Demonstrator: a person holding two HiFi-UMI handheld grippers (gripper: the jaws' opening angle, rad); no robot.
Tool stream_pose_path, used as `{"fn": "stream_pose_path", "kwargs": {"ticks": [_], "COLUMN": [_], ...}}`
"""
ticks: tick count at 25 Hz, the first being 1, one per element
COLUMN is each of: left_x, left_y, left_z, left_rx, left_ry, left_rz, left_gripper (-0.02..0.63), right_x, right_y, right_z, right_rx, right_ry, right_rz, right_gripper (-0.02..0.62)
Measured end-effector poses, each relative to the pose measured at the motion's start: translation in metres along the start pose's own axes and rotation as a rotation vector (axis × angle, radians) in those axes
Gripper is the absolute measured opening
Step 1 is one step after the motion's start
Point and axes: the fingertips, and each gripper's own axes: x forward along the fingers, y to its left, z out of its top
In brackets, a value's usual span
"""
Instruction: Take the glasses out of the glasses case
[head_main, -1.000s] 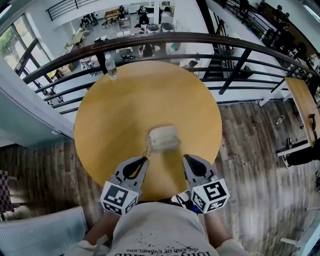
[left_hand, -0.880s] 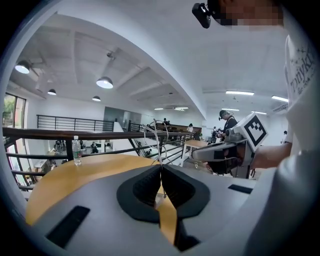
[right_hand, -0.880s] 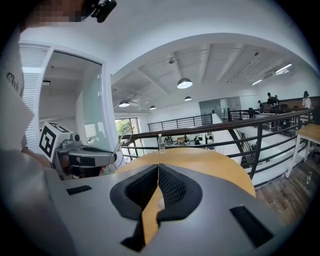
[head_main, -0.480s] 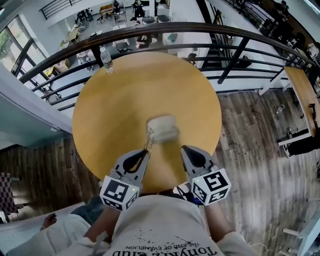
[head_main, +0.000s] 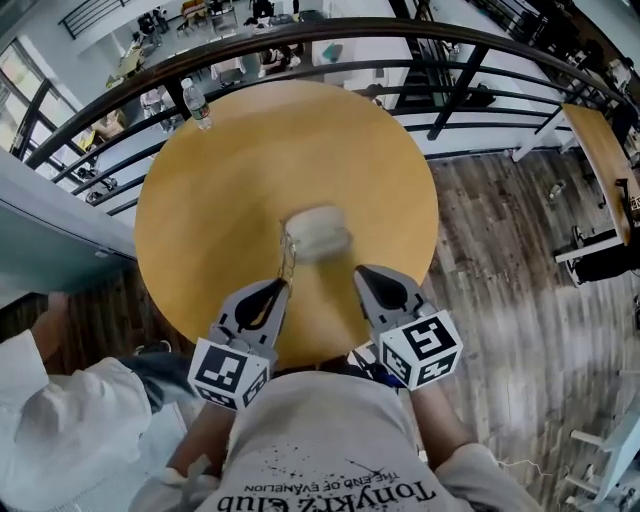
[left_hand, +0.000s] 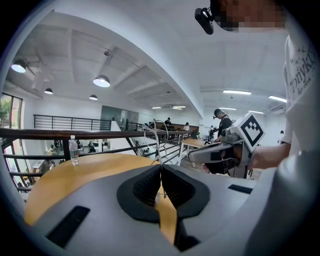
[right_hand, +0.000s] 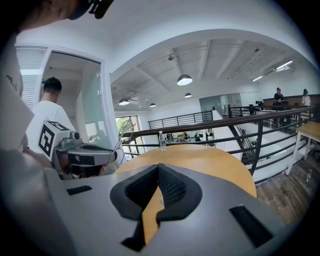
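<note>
Beside the glasses case (head_main: 316, 232) on the bench (head_main: 200, 190), the left gripper (left_hand: 161, 167) fingers are clamped on the thin wire glasses (left_hand: 156, 142). The right gripper (right_hand: 158, 167) fingers are together and empty. The frame looks light and fragile, so a gentle hold suits it.

**Mezzanine in an open-plan office**

A round wooden tabletop (head_main: 220, 200) stands on plank flooring (head_main: 500, 230) beside a black railing (head_main: 330, 55). Beyond it, a lower floor holds desks and people (head_main: 150, 25). Pendant lamps (left_hand: 101, 81) hang from a high white ceiling.

Round wooden table (head_main: 230, 190) bears glasses case (head_main: 318, 232) and bottle (head_main: 197, 103).
</note>
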Motion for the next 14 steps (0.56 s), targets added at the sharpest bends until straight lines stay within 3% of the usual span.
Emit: {"fn": "stream_pose_path", "kwargs": {"ticks": [14], "left_x": [-0.0062], "left_y": [-0.0027], "left_z": [-0.0085], "left_rx": [-0.013], "left_ry": [0.011], "left_rz": [-0.001], "left_gripper": [0.031], "right_x": [0.0001], "right_y": [0.0025], "right_z": [-0.0090], "right_rx": [-0.005], "right_ry": [0.020], "right_rz": [0.004], "right_gripper": [0.025]}}
